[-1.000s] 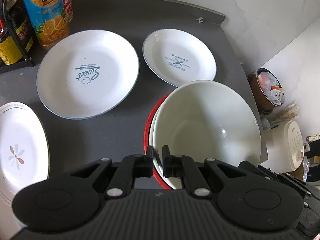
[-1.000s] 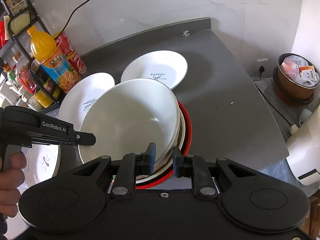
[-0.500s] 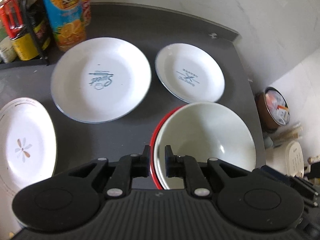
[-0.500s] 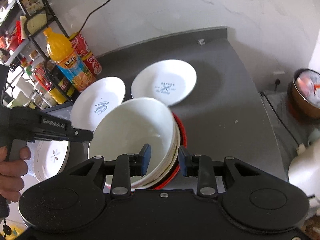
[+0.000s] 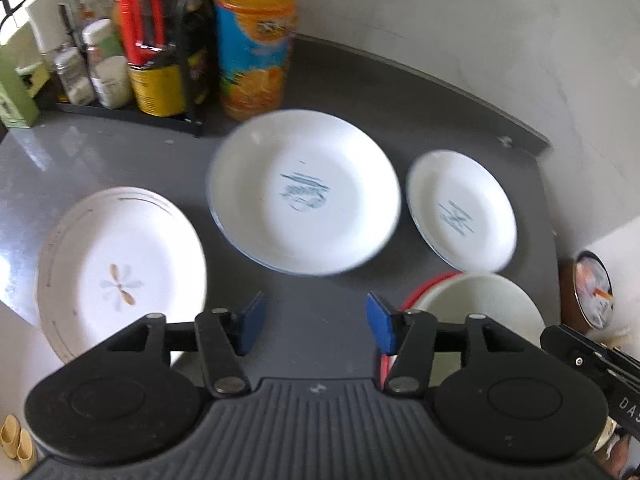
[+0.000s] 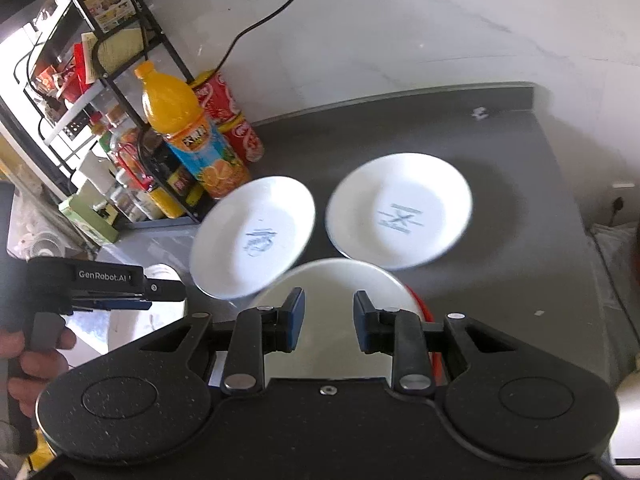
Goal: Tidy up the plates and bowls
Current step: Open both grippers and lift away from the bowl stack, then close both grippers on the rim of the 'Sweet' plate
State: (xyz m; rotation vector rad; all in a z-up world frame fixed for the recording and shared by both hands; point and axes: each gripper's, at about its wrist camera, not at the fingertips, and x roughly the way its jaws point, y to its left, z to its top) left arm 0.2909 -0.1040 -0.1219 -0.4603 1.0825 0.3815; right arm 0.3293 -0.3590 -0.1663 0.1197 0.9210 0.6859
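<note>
On the dark grey worktop (image 5: 328,320) lie three round white china plates: the flower-patterned plate (image 5: 120,276), the large blue-printed plate (image 5: 304,192) and the small blue-printed plate (image 5: 462,210). Best stack small onto large, gripping rims squarely. The white bowl (image 6: 336,320), empty, nests in a red-rimmed stack. Left tongs (image 5: 312,320) and right tongs (image 6: 329,316) both gape, holding nothing.

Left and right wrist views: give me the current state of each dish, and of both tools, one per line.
Left tool: open, empty.
Right tool: open, empty, above the bowls.
Stacked white bowls on red dish: nested, resting on the grey counter, released.
Large white plate with blue print: flat, upright, unstacked.
Small white plate with blue print: flat, alone, beside the large one.
White flower-pattern plate: flat, at the counter edge.
</note>
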